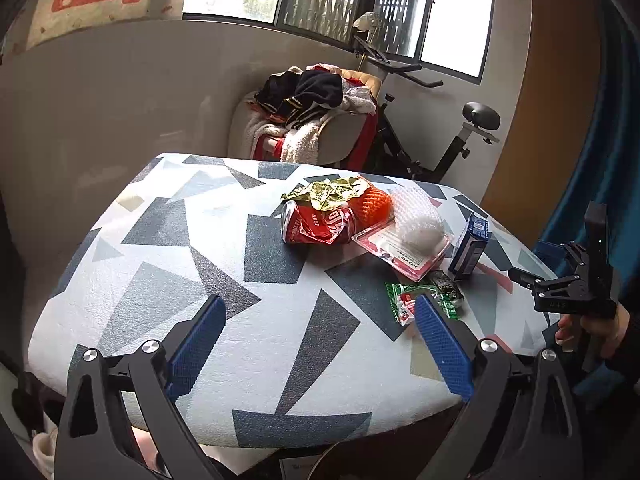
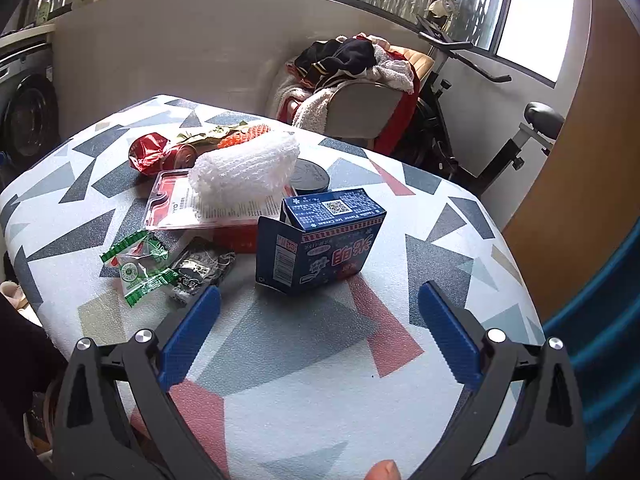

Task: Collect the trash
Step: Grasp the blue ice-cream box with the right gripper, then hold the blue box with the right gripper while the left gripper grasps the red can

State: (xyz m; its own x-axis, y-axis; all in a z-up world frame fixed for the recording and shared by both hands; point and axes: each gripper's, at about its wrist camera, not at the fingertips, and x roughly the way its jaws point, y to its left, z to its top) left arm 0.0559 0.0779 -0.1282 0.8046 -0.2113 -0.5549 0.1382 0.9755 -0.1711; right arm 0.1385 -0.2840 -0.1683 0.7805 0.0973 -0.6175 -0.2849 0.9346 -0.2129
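Hovering over the table, the left gripper is spread wide and holds nothing. A green wrapper lies just past its right finger; farther ahead sit a crushed can, white foam net and blue box — the other gripper waits off to the right.

Right view: the right gripper gapes empty too. The box stands straight ahead between the fingers' line — wrappers ahead-left, net beyond.

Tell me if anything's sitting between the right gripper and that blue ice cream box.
Nothing visible does. The right gripper is open, and only bare patterned table lies between its fingers and the blue ice cream box. The green wrapper and dark wrapper lie off to its left.
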